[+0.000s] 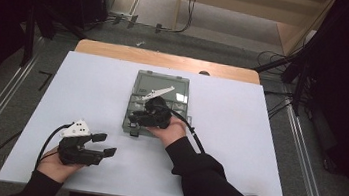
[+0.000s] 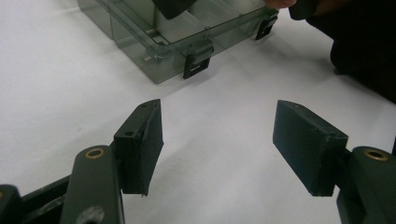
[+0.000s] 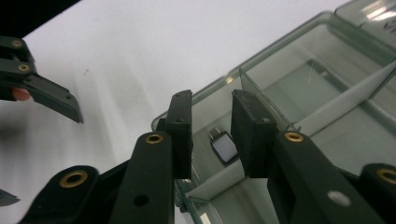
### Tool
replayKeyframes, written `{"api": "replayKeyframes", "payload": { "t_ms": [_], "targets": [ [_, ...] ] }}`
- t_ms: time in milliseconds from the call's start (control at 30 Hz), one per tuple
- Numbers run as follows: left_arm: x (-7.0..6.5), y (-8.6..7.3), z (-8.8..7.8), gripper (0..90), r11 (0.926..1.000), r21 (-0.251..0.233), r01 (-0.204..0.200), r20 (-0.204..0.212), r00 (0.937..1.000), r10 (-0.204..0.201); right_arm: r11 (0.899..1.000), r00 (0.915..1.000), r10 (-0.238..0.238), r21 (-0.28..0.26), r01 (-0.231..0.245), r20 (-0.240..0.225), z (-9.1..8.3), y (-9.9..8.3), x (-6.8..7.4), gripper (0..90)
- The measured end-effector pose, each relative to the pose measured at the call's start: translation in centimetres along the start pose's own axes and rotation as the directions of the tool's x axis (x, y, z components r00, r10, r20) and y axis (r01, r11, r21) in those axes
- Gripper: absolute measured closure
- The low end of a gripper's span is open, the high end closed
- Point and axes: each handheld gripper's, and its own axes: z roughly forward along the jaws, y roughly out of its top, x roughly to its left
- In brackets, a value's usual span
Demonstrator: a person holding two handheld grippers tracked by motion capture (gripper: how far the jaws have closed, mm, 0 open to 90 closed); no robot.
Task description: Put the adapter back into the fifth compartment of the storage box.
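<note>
Working over a white table (image 1: 236, 151) that spreads across the high view, you have a smoky clear plastic compartment box (image 1: 164, 84) lying near its centre, lid shut, with two black latches (image 2: 197, 60) on the wall nearest you. Your right gripper (image 1: 135, 118) sits on the box's near-left corner, at about 7 o'clock from the box's middle, its jaws narrowed to a slim gap with nothing between them, hanging just above the lid over a corner cell. Your left gripper (image 1: 104, 146) rests well apart, at roughly 8 o'clock from the box, jaws spread wide and empty above bare table, aimed toward the latched wall. Inside the corner cell, seen through the lid past the right gripper's pads (image 3: 252, 135), lies a small dark rectangular part with a pale face (image 3: 223, 145), at 6 o'clock under the jaw tips; a thin clear divider (image 3: 261, 95) stands just beside it.

The risk from here, as it reads: the box is light and held by nothing, so pressing or prying at the corner could skate it across the smooth top or tip its far edge up. Springing a latch one-sided could twist the lid and jolt the small part out of its cell. Bracing with the idle left gripper would guard against both.
</note>
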Motion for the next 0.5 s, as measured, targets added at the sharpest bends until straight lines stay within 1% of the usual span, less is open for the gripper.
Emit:
{"api": "replayKeyframes", "payload": {
  "t_ms": [33,133,167,200,233,300,333,367,400,500],
  "targets": [
    [0.0,0.0,0.0,33.6,1.0,-0.002,0.0,-0.003,1.0,0.0,1.0,1.0,0.003,-0.009,-0.003,-0.002,-0.2,0.1,0.1,64.4],
    [0.0,0.1,0.0,33.6,0.9999,-0.011,0.002,-0.004,1.0,-0.002,0.999,0.9998,-0.019,-0.043,0.018,-0.005,-0.9,0.2,0.4,56.9],
    [0.0,0.1,0.0,33.6,0.9999,-0.011,-0.001,-0.005,1.0,0.0,0.998,0.9995,-0.03,-0.055,0.03,-0.004,-1.1,0.2,0.4,54.4],
    [0.1,0.2,0.0,33.6,0.9999,-0.008,0.006,-0.007,1.0,-0.006,0.997,0.9989,-0.046,-0.065,0.046,-0.006,-1.3,0.2,0.4,54.3],
    [0.1,0.2,0.0,33.6,0.9999,-0.008,0.014,-0.009,0.9999,-0.014,0.997,0.9991,-0.042,-0.063,0.042,-0.008,-1.5,0.1,0.5,54.0],
    [0.2,0.3,0.0,33.6,0.9998,-0.01,0.015,-0.011,0.9998,-0.015,0.996,0.9988,-0.048,-0.075,0.048,-0.006,-1.8,-0.1,0.4,50.7],
    [0.3,0.4,0.1,33.5,0.9997,-0.016,0.018,-0.013,0.9998,-0.018,0.996,0.9981,-0.061,-0.072,0.061,-0.004,-1.9,-0.1,0.3,49.3],
    [0.3,0.5,0.1,33.6,0.9997,-0.018,0.014,-0.013,0.9998,-0.015,0.996,0.9983,-0.058,-0.072,0.058,0.001,-2.0,-0.2,0.3,48.7],
    [0.4,0.5,0.2,33.6,0.9996,-0.021,0.02,-0.014,0.9997,-0.02,0.996,0.9982,-0.06,-0.07,0.06,0.005,-2.2,-0.3,0.2,48.0],
    [0.4,0.8,0.4,33.5,0.9995,-0.023,0.019,-0.016,0.9997,-0.02,0.995,0.9983,-0.058,-0.082,0.059,0.011,-2.8,-0.6,0.1,47.4]
  ]
}}
